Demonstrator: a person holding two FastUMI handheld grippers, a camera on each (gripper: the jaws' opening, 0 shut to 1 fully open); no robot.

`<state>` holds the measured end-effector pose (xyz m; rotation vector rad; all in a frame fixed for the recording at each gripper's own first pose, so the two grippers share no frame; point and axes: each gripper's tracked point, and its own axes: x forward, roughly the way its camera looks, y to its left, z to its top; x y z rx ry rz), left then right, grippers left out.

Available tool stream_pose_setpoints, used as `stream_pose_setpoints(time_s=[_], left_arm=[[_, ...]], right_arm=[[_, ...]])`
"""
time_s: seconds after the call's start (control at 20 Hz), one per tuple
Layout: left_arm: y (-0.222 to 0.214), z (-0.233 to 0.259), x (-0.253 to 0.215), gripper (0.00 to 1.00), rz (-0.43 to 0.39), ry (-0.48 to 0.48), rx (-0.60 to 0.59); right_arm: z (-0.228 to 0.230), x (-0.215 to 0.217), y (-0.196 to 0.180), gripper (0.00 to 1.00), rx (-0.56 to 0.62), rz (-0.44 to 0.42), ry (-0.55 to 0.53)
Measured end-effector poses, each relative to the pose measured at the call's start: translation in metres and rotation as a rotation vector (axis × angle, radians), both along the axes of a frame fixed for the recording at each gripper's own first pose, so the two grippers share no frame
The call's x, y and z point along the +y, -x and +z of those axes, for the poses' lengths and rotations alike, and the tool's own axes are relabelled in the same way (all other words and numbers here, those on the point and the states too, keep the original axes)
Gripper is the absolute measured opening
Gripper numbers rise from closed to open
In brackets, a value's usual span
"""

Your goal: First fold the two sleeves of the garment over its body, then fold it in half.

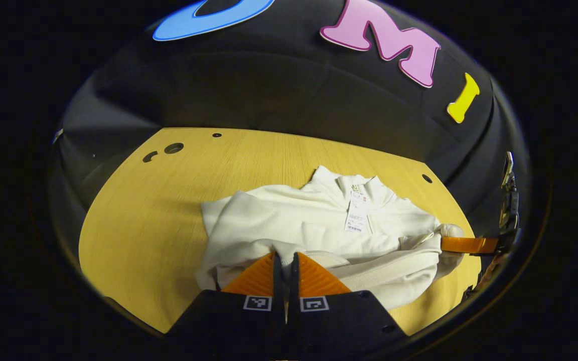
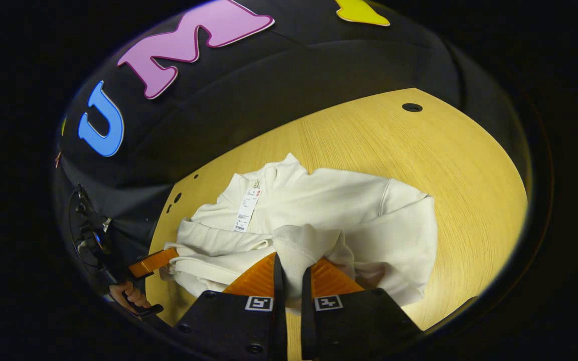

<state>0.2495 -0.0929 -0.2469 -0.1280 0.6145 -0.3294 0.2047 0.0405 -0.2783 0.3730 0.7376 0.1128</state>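
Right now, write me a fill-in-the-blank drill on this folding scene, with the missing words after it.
1. The white garment lies on a ____ table.
2. In the left gripper view, the left gripper is shut on the garment's ____ edge.
3. A paper ____ hangs at the garment's collar.
4. In the right gripper view, the right gripper pinches a fold of ____ between its fingers.

Missing words: wooden; near; tag; cloth
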Motion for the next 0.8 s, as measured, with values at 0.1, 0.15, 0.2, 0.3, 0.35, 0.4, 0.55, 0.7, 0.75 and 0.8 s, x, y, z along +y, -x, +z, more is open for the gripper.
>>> stream_pose_setpoints(time_s=[0.1, 0.15, 0.2, 0.3, 0.35, 0.4, 0.55, 0.7, 0.75, 0.8], left_arm=[[-0.005, -0.004, -0.003, 0.06, -0.014, -0.038, 0.018], [-0.010, -0.006, -0.006, 0.06, -0.022, -0.053, 0.027], [-0.014, -0.008, -0.007, 0.06, -0.026, -0.067, 0.036], [-0.022, -0.011, -0.011, 0.06, -0.030, -0.090, 0.060], [-0.025, -0.015, -0.013, 0.06, -0.032, -0.106, 0.073], [-0.028, -0.018, -0.014, 0.06, -0.035, -0.123, 0.083], [-0.034, -0.025, -0.018, 0.06, -0.044, -0.176, 0.094], [-0.036, -0.028, -0.019, 0.07, -0.036, -0.196, 0.118], [-0.036, -0.030, -0.020, 0.08, -0.040, -0.201, 0.122], [-0.035, -0.032, -0.020, 0.10, -0.044, -0.211, 0.131]], right_arm=[[-0.008, 0.000, -0.003, 0.15, 0.035, -0.006, 0.013], [-0.012, -0.001, -0.006, 0.15, 0.052, -0.018, 0.012], [-0.014, -0.002, -0.009, 0.15, 0.071, -0.033, 0.003], [-0.017, -0.004, -0.012, 0.15, 0.103, -0.066, -0.008], [-0.018, -0.003, -0.013, 0.16, 0.110, -0.068, -0.002], [-0.018, -0.003, -0.014, 0.17, 0.115, -0.060, 0.011], [-0.024, -0.001, -0.016, 0.19, 0.143, -0.037, 0.047], [-0.029, -0.004, -0.017, 0.27, 0.174, -0.035, 0.058], [-0.029, -0.004, -0.018, 0.23, 0.173, -0.028, 0.073], [-0.029, -0.006, -0.017, 0.28, 0.173, -0.019, 0.101]])
